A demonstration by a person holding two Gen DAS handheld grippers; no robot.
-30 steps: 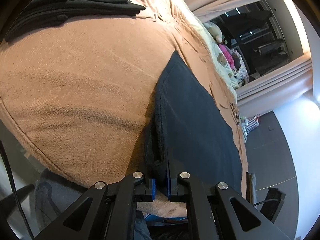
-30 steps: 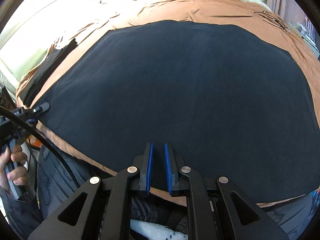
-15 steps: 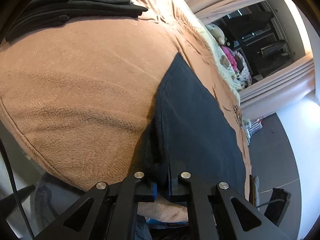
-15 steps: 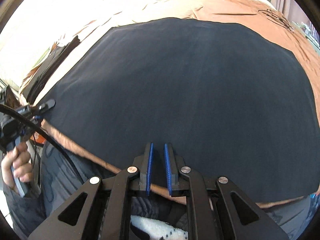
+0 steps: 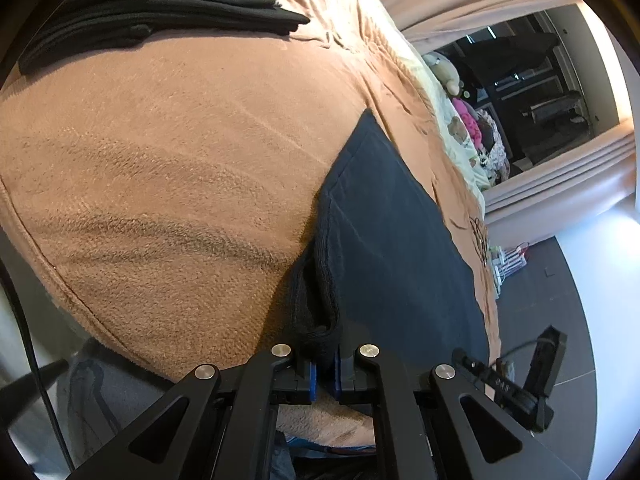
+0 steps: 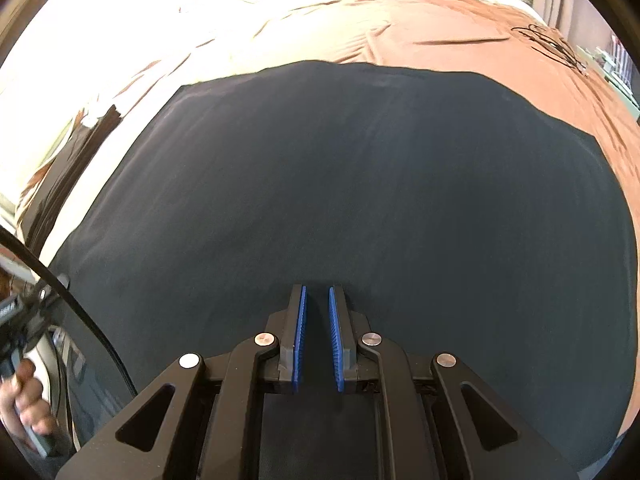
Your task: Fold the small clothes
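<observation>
A dark navy garment (image 6: pixel 340 180) lies spread flat on the brown blanket (image 5: pixel 180 160) of a bed. My left gripper (image 5: pixel 325 354) is shut on the bunched near-left hem of the garment (image 5: pixel 392 240), at the bed's front edge. In the right wrist view that gripper shows small at the far left (image 6: pixel 52 284), with a hand (image 6: pixel 24 400) on its handle. My right gripper (image 6: pixel 316 292) hangs over the near middle of the cloth, pointing steeply down. It is shut but for a thin slit between the blue pads (image 6: pixel 301 320), with nothing in it.
A stack of folded black clothes (image 5: pixel 160 12) lies at the far left of the blanket. Soft toys and a pink heap (image 5: pixel 464 112) sit beyond the bed. A thin dark cable (image 6: pixel 552 44) lies on the far right of the blanket. Grey floor (image 5: pixel 560 300) runs along the bed's right side.
My right gripper has moved from the bed's near edge out over the garment; the blanket strip below its fingers is gone from view. The left gripper keeps its hold, in place.
</observation>
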